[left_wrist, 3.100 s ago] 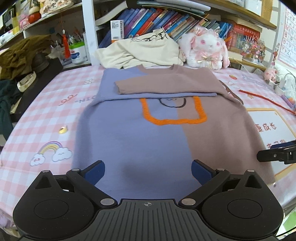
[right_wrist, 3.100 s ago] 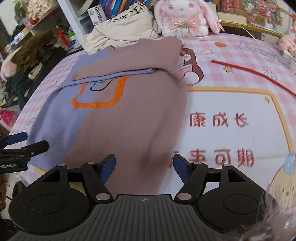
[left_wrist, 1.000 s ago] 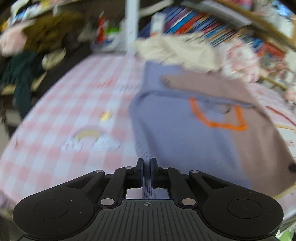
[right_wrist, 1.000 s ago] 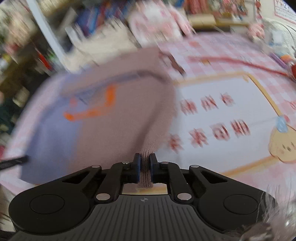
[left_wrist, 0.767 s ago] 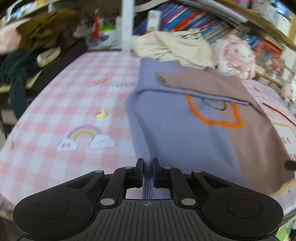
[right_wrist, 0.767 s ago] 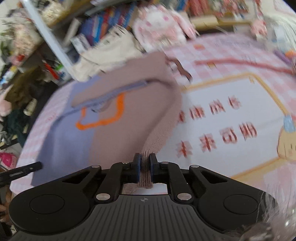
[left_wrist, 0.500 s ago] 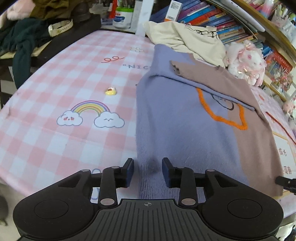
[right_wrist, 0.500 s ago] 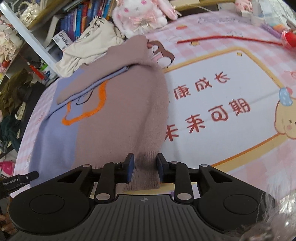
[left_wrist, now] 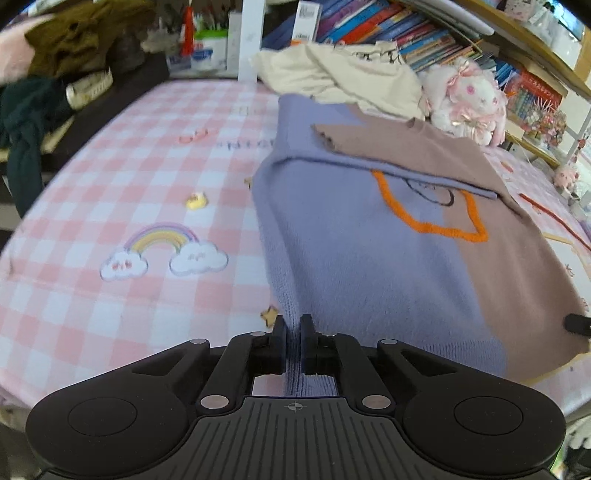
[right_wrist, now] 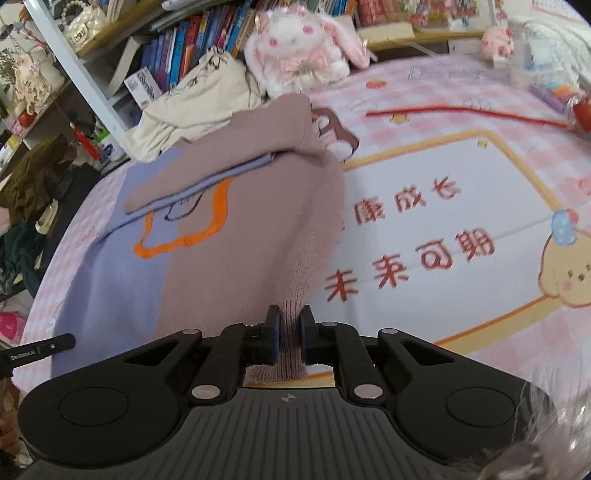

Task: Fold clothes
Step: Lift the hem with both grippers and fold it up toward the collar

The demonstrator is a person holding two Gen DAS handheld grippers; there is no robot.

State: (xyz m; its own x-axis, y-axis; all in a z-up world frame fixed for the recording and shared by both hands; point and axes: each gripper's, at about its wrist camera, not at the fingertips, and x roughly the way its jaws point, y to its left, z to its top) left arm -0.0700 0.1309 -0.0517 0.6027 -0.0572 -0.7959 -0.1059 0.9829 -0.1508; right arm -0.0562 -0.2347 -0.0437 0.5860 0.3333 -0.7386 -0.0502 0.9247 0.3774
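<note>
A two-tone knit sweater (left_wrist: 369, 258) lies spread over the middle of a table covered by a pink checked tablecloth (left_wrist: 110, 206), its hem toward the near edge and its collar toward the far edge. One half is periwinkle blue, the other a dusty mauve brown, and an orange stitched outline (left_wrist: 428, 221) with a thin dark line drawing inside it sits on the chest. Both sleeves are folded across the upper body, the mauve sleeve (left_wrist: 388, 144) lying on top of the blue one.

The left gripper (left_wrist: 292, 328) is clamped on the blue corner of the hem at the near edge of the table, ribbed knit pinched between its blue-padded fingers (left_wrist: 279, 332). The right gripper (right_wrist: 288, 321) is likewise closed on the mauve hem corner, the rib bunched and hanging below its fingers (right_wrist: 272, 325). From each grip the fabric rises in a ridge, so both corners seem lifted a little off the cloth, though motion blur makes that hard to confirm.

At the far edge, just beyond the collar, a cream garment (right_wrist: 195, 107) is heaped beside a white plush rabbit (right_wrist: 295, 48), with a bookshelf (left_wrist: 388, 33) behind them.
</note>
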